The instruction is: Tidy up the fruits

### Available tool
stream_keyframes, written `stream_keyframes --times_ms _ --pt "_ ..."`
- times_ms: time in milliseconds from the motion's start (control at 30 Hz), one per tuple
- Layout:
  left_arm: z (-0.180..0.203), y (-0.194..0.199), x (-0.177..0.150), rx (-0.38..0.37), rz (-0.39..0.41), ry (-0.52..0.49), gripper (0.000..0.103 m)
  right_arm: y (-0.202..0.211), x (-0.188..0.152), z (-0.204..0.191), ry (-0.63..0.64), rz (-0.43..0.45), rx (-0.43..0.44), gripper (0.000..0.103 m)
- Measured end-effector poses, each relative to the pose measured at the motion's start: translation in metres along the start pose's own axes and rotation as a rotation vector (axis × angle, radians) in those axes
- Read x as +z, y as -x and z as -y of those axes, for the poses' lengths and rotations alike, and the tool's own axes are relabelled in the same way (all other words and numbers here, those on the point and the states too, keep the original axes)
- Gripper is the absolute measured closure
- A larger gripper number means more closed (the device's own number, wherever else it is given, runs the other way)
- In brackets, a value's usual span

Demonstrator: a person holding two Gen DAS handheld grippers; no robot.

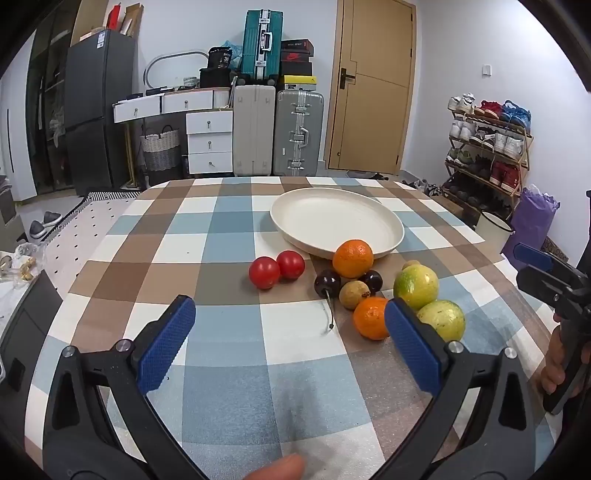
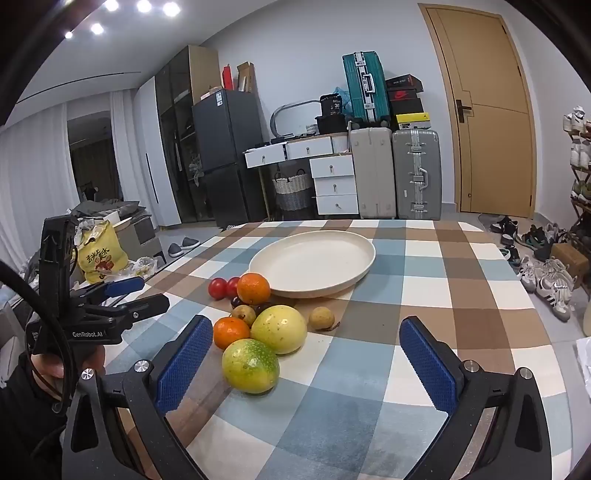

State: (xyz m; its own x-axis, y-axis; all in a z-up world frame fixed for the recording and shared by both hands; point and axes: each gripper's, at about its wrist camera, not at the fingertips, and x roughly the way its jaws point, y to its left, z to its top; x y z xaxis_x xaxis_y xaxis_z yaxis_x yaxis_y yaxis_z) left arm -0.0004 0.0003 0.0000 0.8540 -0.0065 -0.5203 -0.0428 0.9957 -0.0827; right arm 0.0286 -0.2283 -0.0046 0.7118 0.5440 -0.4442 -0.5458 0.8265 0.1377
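— What lies ahead of the left gripper (image 1: 290, 343)?
— Between its spread fingers: tomatoes (image 1: 276, 268), cherries (image 1: 327, 283). Beyond them, the cream plate (image 1: 291, 236). An orange (image 1: 370, 318) beside its right pad.

Mixed fruits (image 1: 352, 284) clustered on the checked cloth beside empty cream plate (image 1: 334, 218)

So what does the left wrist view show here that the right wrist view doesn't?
Only the left wrist view shows the full shoe rack and a cherry's long stem. Only the right wrist view shows the yellow bag and ceiling lights. Both show the empty plate, the fruit cluster beside it, and the two open grippers, left gripper and right gripper.
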Motion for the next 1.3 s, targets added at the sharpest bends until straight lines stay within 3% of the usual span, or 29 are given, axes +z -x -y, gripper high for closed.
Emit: stream_keyframes --times_ms 1300 --pt "0.0002 -0.0002 0.0001 0.005 -0.008 -0.010 0.001 -0.0025 -0.0006 0.0024 -0.012 -0.004 0.003 0.000"
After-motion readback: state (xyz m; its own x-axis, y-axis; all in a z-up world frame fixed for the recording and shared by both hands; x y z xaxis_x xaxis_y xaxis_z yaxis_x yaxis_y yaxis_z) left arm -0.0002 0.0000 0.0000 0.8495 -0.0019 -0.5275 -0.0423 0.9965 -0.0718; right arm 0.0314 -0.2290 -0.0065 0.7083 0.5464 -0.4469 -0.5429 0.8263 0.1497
